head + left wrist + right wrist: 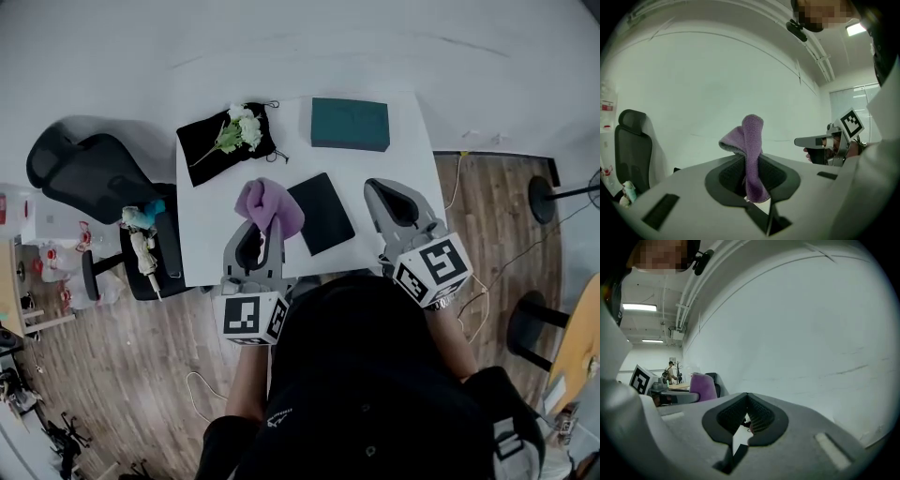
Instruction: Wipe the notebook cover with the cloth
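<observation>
One notebook (322, 213) corner is hidden by the cloth (270, 204), clamped in the left tool (266, 227); the right tool (378, 187) is closed, empty. The white surface (394, 112) beneath is bordered by wood floor (497, 216).

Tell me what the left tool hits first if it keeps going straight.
Probably the white wall: the left tool, clamped on the purple cloth, shows nothing else ahead, though its height over the table is unclear.
</observation>
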`<action>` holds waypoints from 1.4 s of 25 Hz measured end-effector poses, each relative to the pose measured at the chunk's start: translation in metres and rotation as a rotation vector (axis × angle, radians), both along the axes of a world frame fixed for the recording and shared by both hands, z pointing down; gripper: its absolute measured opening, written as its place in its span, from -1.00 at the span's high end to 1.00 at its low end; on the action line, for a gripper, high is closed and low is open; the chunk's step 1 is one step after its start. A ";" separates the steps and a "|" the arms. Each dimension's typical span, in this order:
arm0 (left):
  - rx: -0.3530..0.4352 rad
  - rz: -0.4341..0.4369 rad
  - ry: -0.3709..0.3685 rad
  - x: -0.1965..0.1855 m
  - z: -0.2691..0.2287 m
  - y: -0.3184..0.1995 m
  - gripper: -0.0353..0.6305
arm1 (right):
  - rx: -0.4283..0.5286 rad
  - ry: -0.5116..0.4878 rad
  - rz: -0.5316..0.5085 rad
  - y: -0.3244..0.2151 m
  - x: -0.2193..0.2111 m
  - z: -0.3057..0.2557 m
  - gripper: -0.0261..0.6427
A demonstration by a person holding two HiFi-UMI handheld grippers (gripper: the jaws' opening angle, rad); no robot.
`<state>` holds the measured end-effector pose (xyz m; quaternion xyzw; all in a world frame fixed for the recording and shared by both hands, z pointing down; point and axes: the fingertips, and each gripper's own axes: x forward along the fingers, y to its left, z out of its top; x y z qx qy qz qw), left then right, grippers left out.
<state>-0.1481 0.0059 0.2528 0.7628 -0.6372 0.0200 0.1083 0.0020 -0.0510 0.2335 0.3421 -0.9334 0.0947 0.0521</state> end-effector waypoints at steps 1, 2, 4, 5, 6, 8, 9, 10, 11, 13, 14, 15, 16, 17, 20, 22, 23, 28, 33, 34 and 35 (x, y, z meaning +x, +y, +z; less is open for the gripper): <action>0.013 -0.004 -0.005 -0.002 -0.007 -0.001 0.69 | 0.015 -0.009 0.002 -0.003 0.001 -0.009 0.91; 0.026 -0.009 -0.011 -0.003 -0.015 -0.003 0.69 | 0.031 -0.014 0.002 -0.006 0.001 -0.017 0.91; 0.055 -0.022 -0.029 -0.007 -0.032 -0.007 0.69 | 0.059 -0.017 0.000 -0.011 0.002 -0.031 0.91; 0.070 -0.029 -0.038 -0.008 -0.040 -0.008 0.69 | 0.071 -0.017 -0.001 -0.013 0.003 -0.038 0.91; 0.082 -0.038 -0.043 -0.011 -0.048 -0.010 0.69 | 0.082 -0.018 -0.002 -0.015 0.003 -0.043 0.91; 0.105 -0.052 -0.049 -0.014 -0.061 -0.012 0.69 | 0.101 -0.021 -0.004 -0.017 0.004 -0.052 0.91; 0.114 -0.056 -0.052 -0.015 -0.066 -0.013 0.69 | 0.108 -0.022 -0.004 -0.017 0.005 -0.056 0.91; 0.121 -0.058 -0.056 -0.015 -0.070 -0.013 0.69 | 0.112 -0.023 -0.003 -0.017 0.008 -0.059 0.91; 0.128 -0.058 -0.060 -0.015 -0.074 -0.013 0.69 | 0.115 -0.025 0.000 -0.017 0.010 -0.061 0.91; 0.139 -0.055 -0.064 -0.015 -0.078 -0.015 0.69 | 0.118 -0.032 0.011 -0.019 0.014 -0.066 0.91; 0.143 -0.053 -0.064 -0.016 -0.079 -0.016 0.69 | 0.119 -0.037 0.019 -0.020 0.015 -0.069 0.91; 0.145 -0.052 -0.063 -0.016 -0.079 -0.016 0.69 | 0.121 -0.043 0.025 -0.021 0.016 -0.071 0.91; 0.144 -0.051 -0.060 -0.016 -0.078 -0.017 0.69 | 0.124 -0.048 0.031 -0.021 0.016 -0.073 0.91; 0.142 -0.049 -0.055 -0.016 -0.076 -0.018 0.69 | 0.128 -0.051 0.034 -0.021 0.016 -0.075 0.91; 0.136 -0.040 -0.032 -0.013 -0.075 -0.018 0.69 | 0.139 -0.051 0.036 -0.021 0.015 -0.079 0.91; 0.136 -0.037 -0.021 -0.011 -0.078 -0.020 0.69 | 0.145 -0.044 0.027 -0.021 0.013 -0.082 0.91; 0.137 -0.037 -0.020 -0.010 -0.080 -0.021 0.69 | 0.148 -0.041 0.022 -0.021 0.012 -0.083 0.91; 0.140 -0.037 -0.025 -0.010 -0.082 -0.023 0.69 | 0.149 -0.036 0.014 -0.021 0.012 -0.082 0.91; 0.135 -0.040 -0.021 -0.010 -0.078 -0.023 0.69 | 0.148 -0.030 0.014 -0.023 0.013 -0.080 0.91; 0.135 -0.039 -0.021 -0.010 -0.076 -0.023 0.69 | 0.147 -0.030 0.014 -0.023 0.013 -0.080 0.91; 0.136 -0.038 -0.021 -0.010 -0.075 -0.023 0.69 | 0.147 -0.030 0.013 -0.023 0.013 -0.080 0.91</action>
